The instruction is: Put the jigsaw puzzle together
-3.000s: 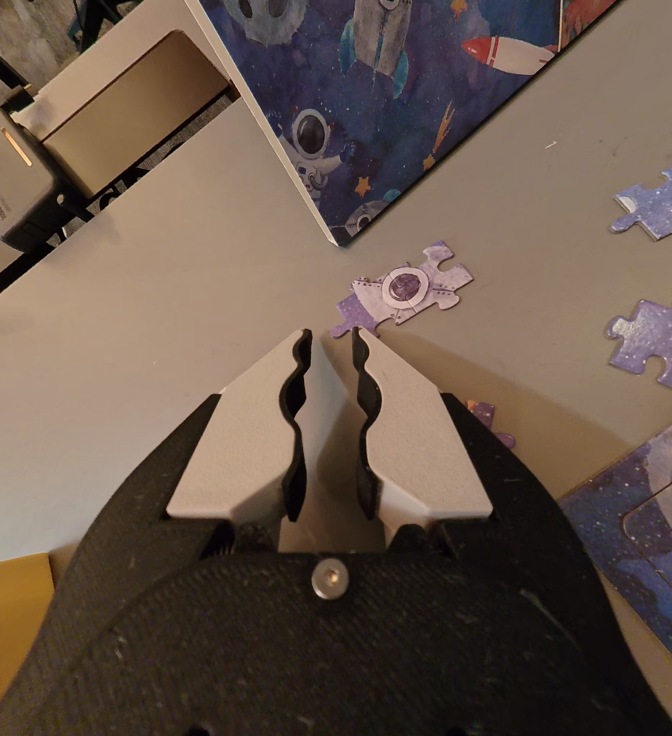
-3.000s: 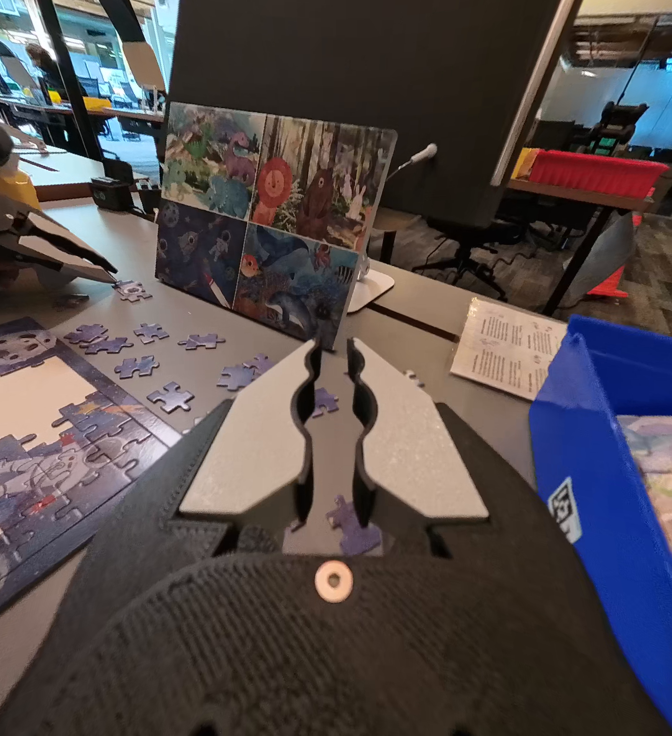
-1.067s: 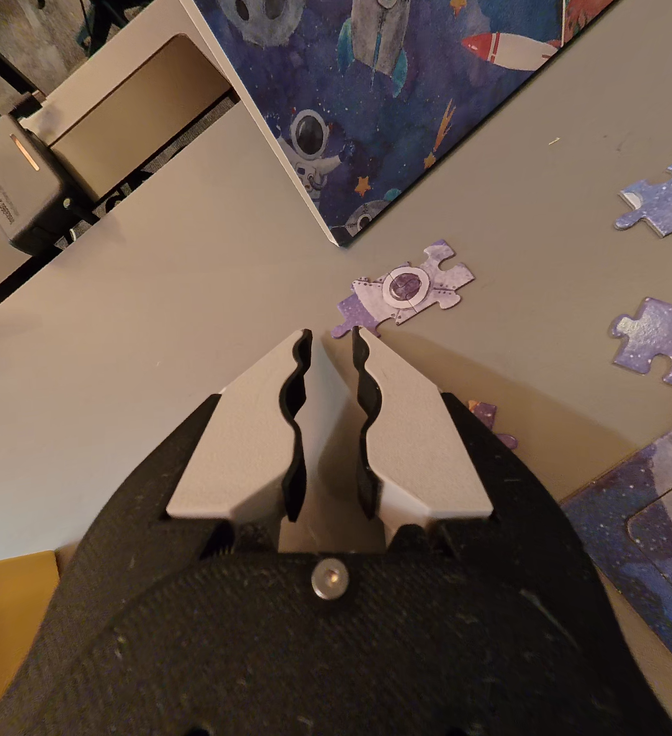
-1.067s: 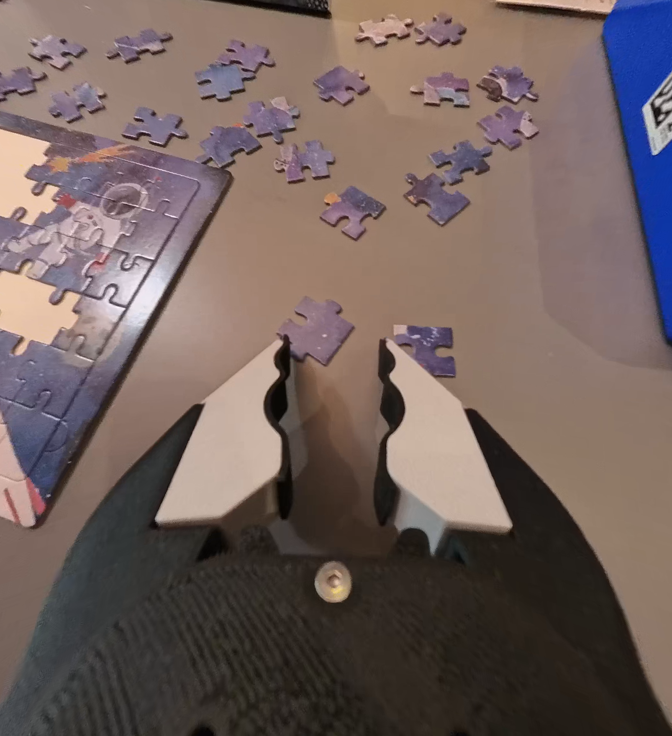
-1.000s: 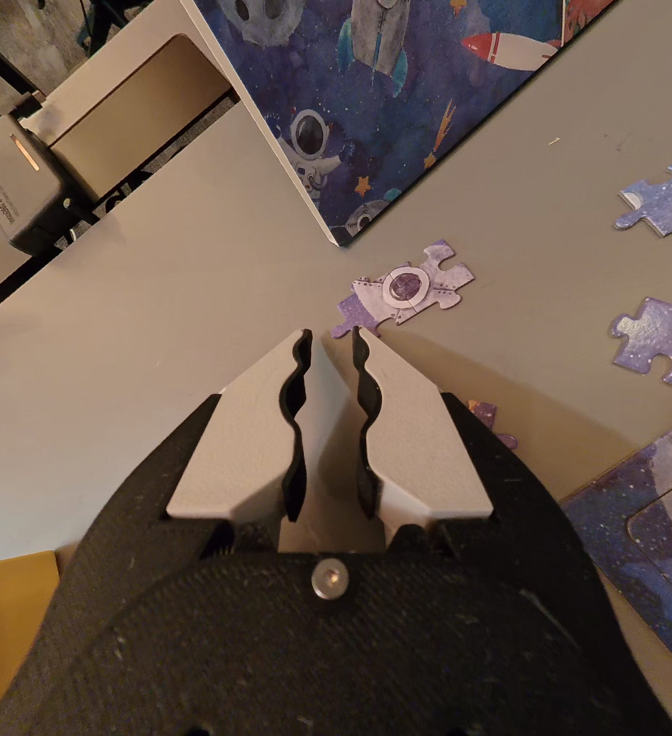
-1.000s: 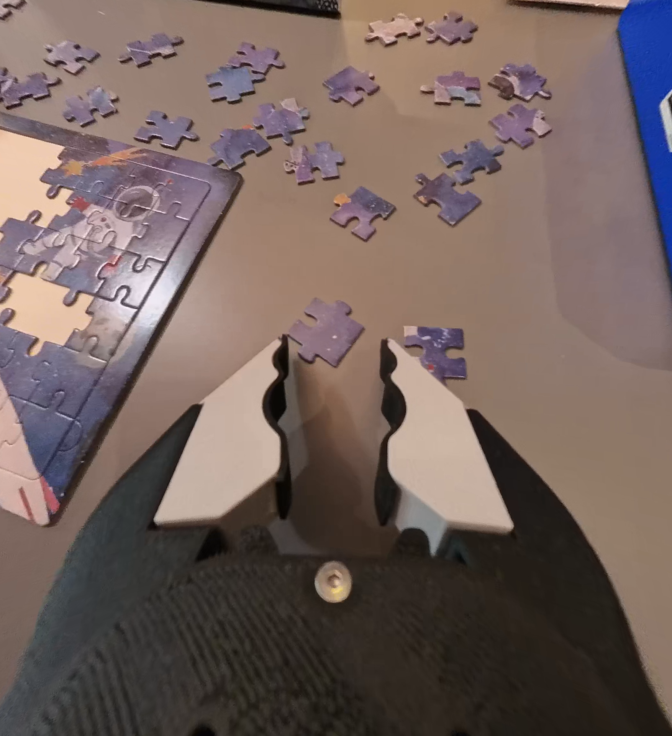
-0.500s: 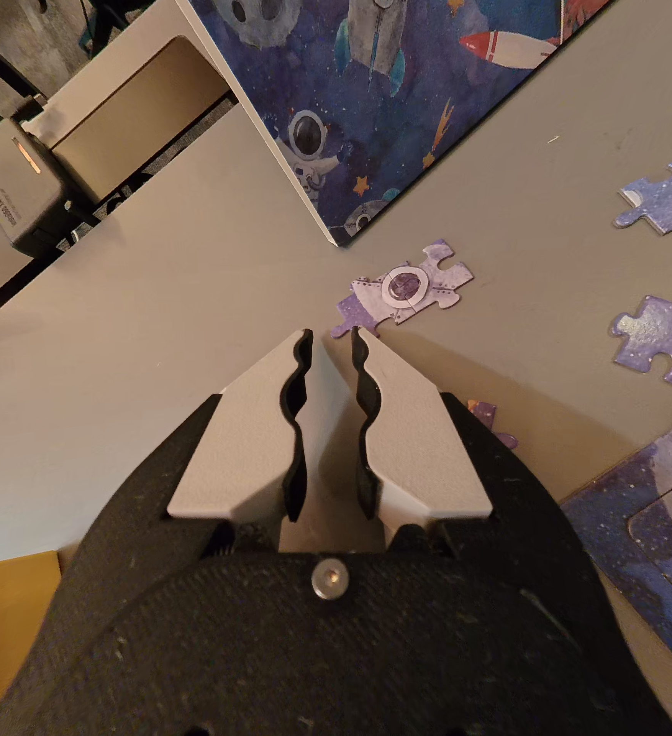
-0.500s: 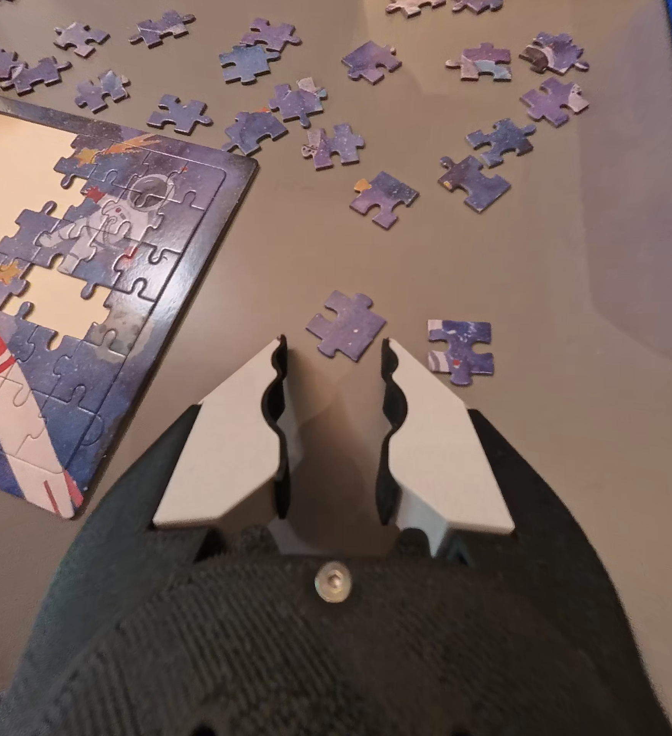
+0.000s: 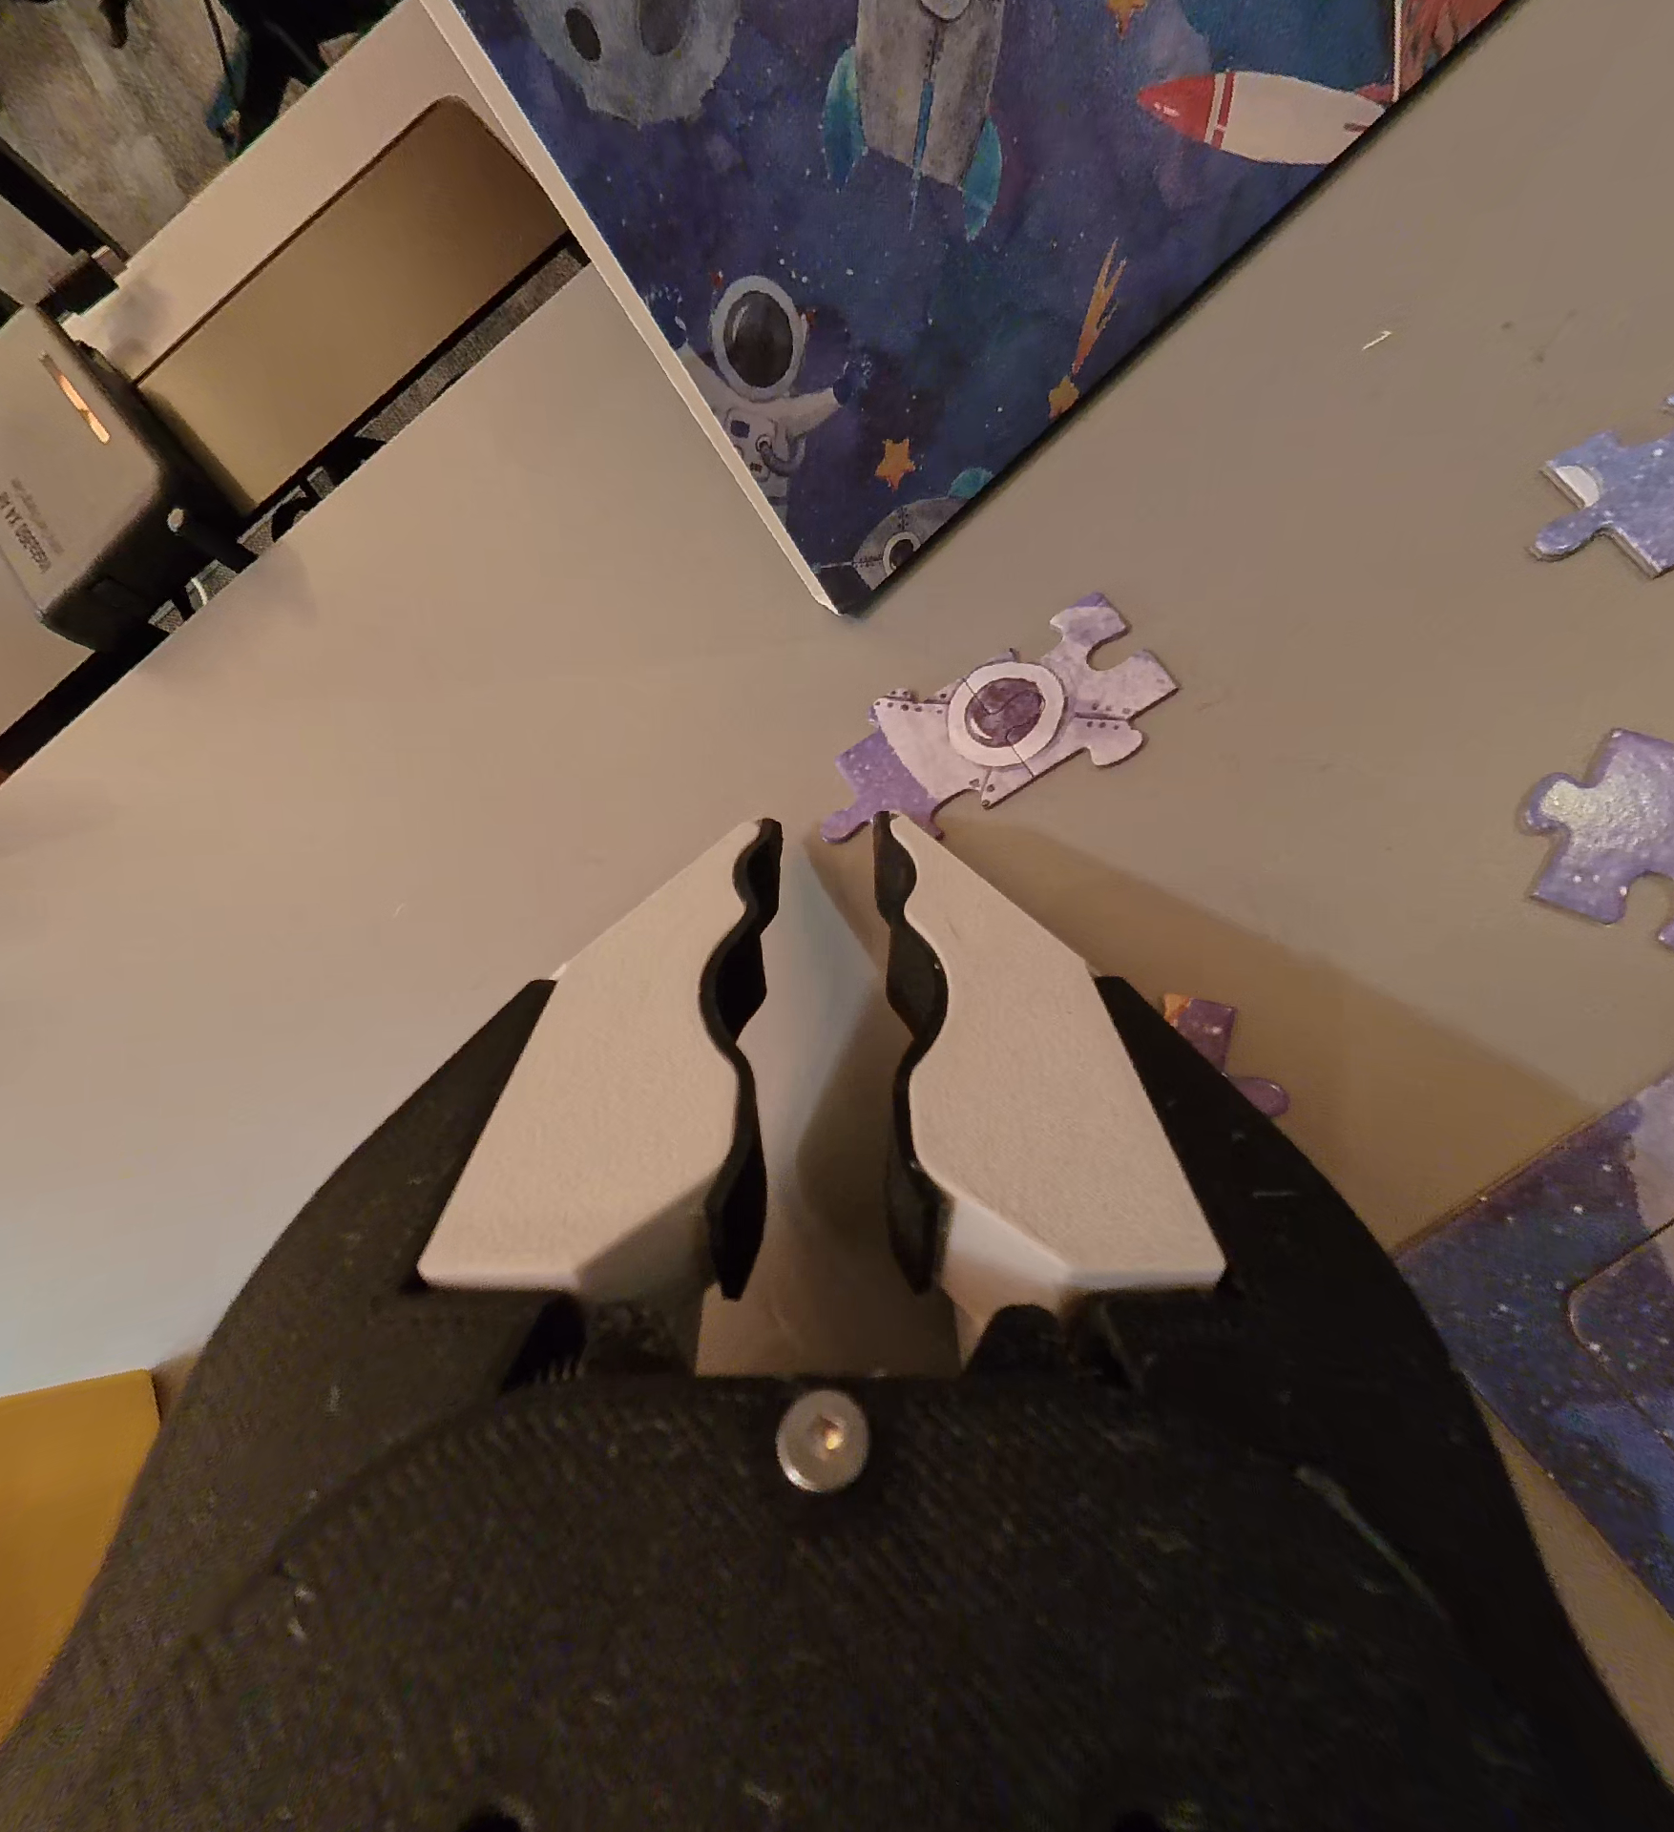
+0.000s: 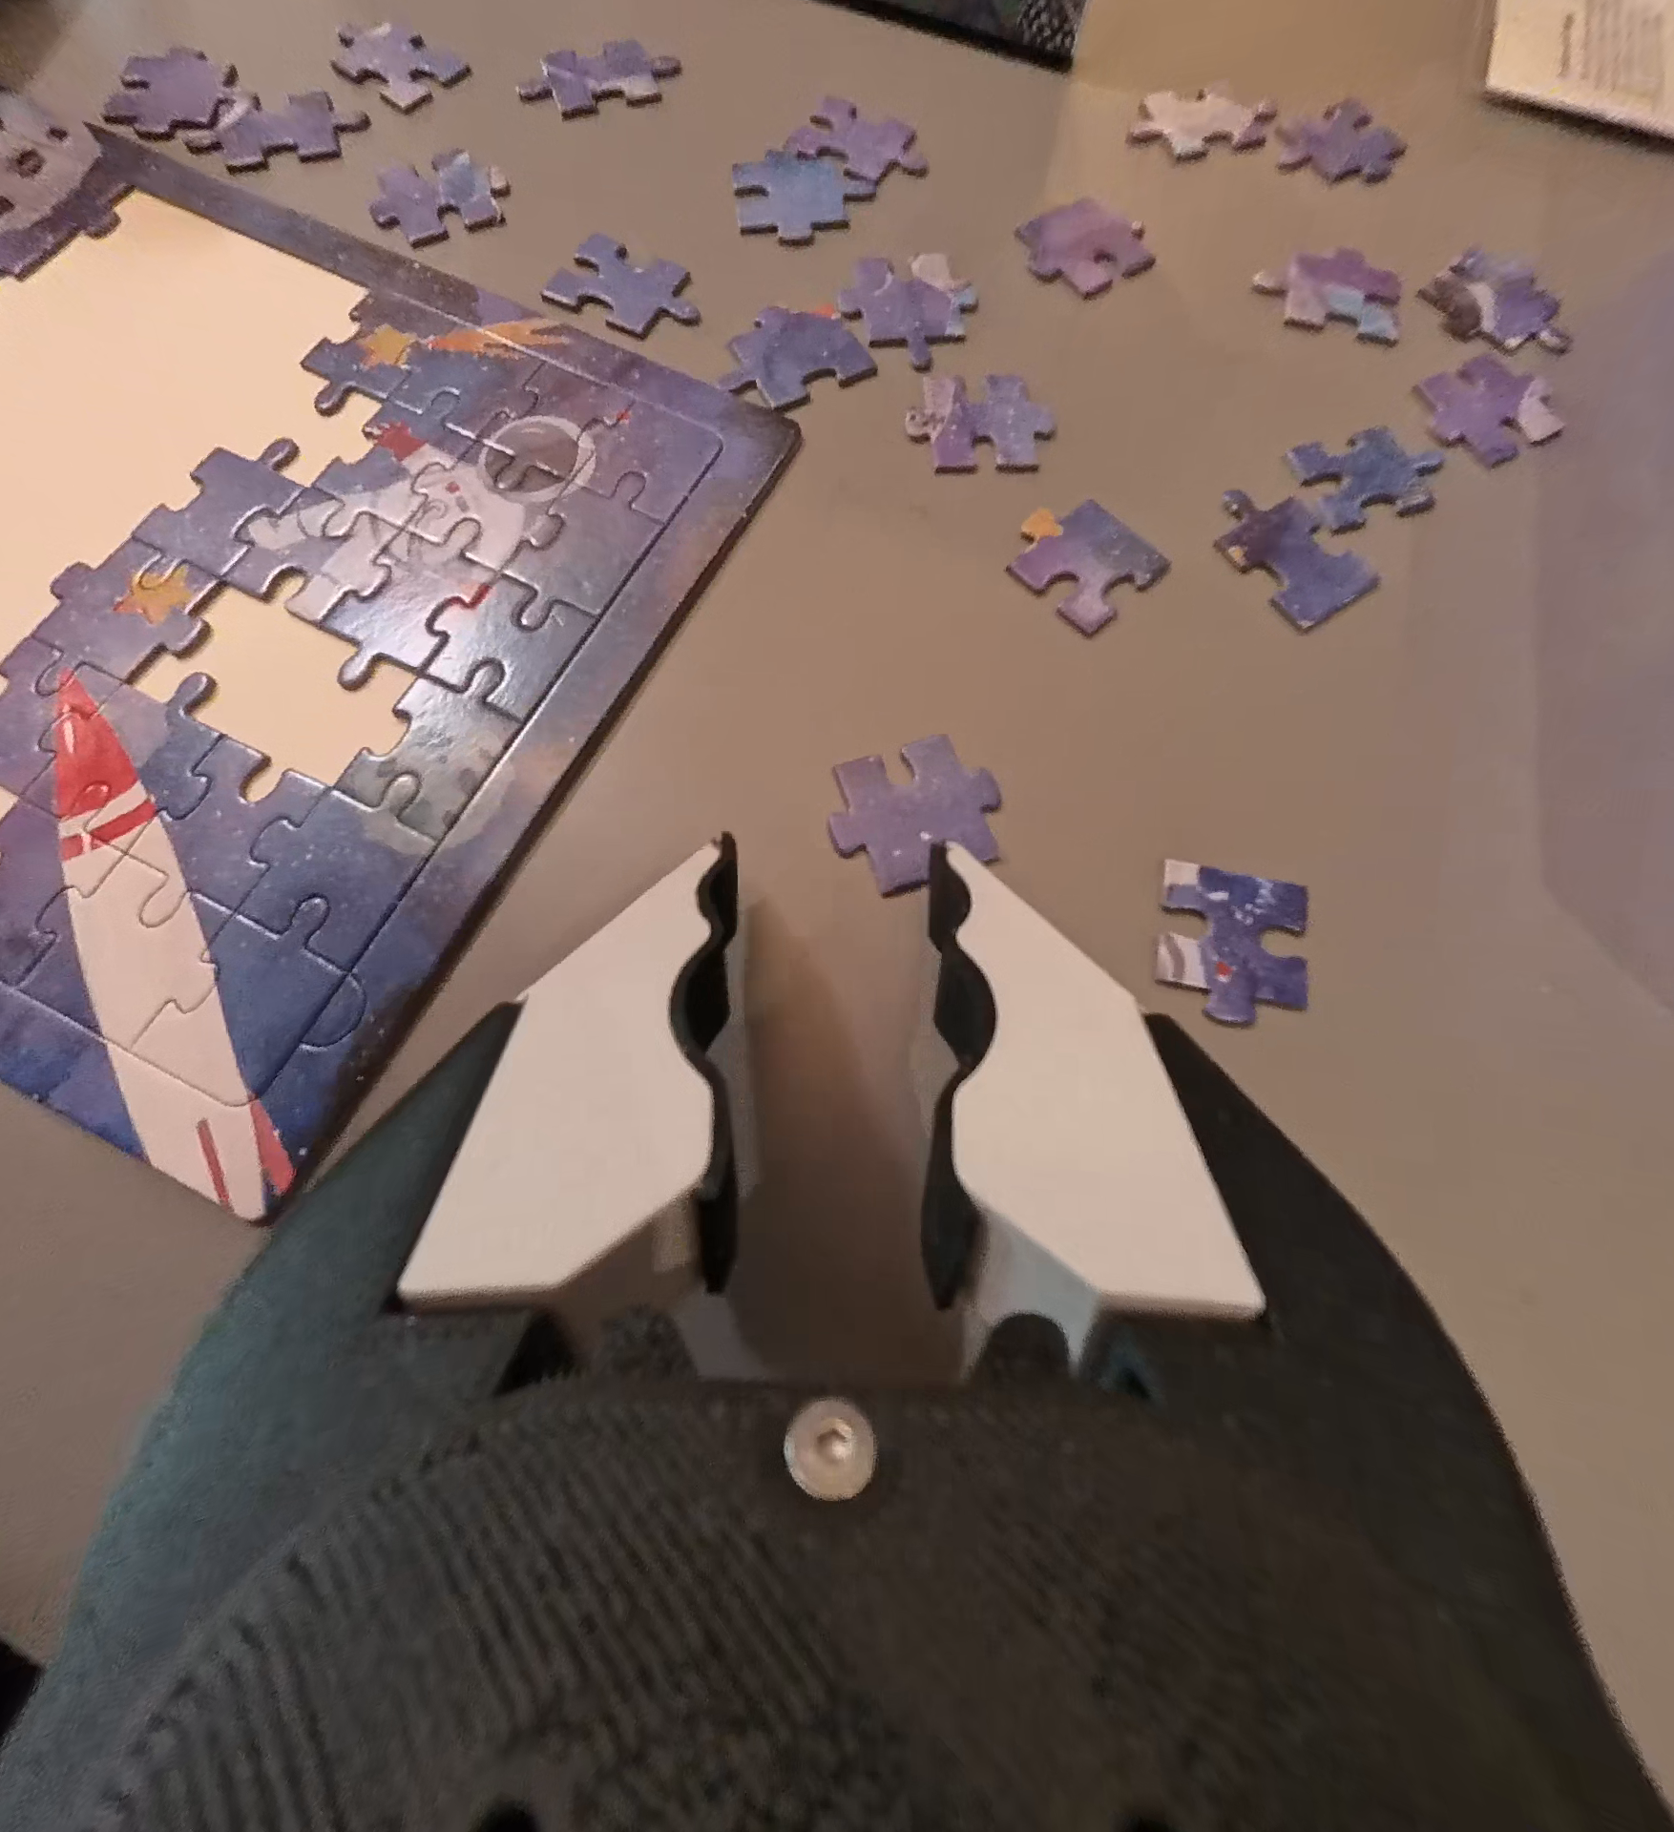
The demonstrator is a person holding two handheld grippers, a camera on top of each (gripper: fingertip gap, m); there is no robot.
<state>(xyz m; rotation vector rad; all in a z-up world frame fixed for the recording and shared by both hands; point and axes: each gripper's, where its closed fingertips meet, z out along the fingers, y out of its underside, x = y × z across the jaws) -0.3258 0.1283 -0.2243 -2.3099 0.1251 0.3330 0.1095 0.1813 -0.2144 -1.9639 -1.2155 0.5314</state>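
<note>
Left claw [image 9: 823, 843] tilted down over the grey bench [image 9: 337, 793], slightly parted and bare, tips just short of two joined lilac puzzle pieces [image 9: 1002, 729] near the upright picture board [image 9: 912, 248]. Right claw [image 10: 833, 862] pitched down too, open wider, gripping nothing, right fingertip [image 10: 947, 872] overlapping a loose purple piece [image 10: 912, 808]; partly filled puzzle tray [image 10: 317, 634] to the left.

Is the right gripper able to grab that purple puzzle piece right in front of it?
Probably yes. The right gripper is open and empty, and the purple puzzle piece lies flat just past its fingers, with bare table around it.
</note>
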